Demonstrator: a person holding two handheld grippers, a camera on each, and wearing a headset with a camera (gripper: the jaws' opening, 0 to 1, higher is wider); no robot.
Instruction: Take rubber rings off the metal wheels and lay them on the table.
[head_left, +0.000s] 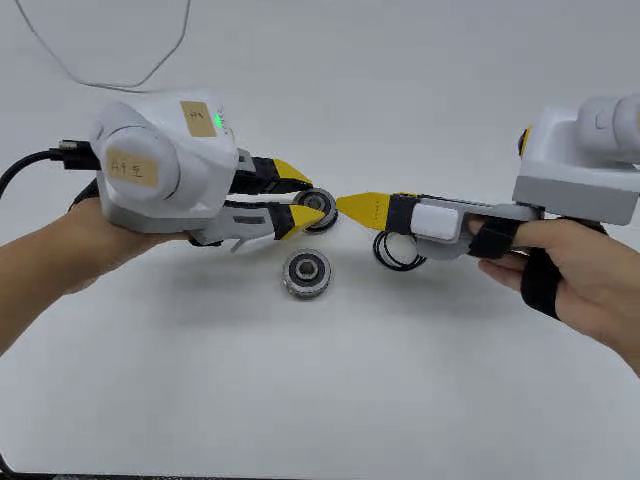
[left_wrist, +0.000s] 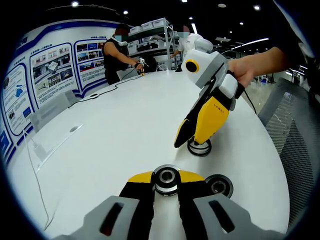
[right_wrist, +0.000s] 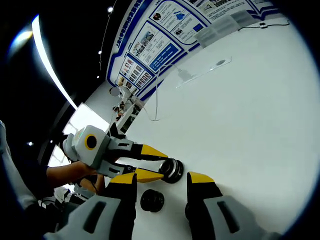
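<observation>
Head view: left gripper (head_left: 305, 198) clamps a metal wheel (head_left: 320, 208), likely to steady it; rubber rings (head_left: 397, 252) lie on the worktop (head_left: 400, 380) near a second wheel (head_left: 306, 273). Left gripper view: wheel pinched between its tips. Right gripper view: right gripper (right_wrist: 164, 177), jaws apart, faces that wheel, seemingly to strip it

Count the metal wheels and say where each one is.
2. One wheel is clamped in the left gripper; the second wheel lies flat on the table close beside it. Others may be hidden under the gripper.
</observation>
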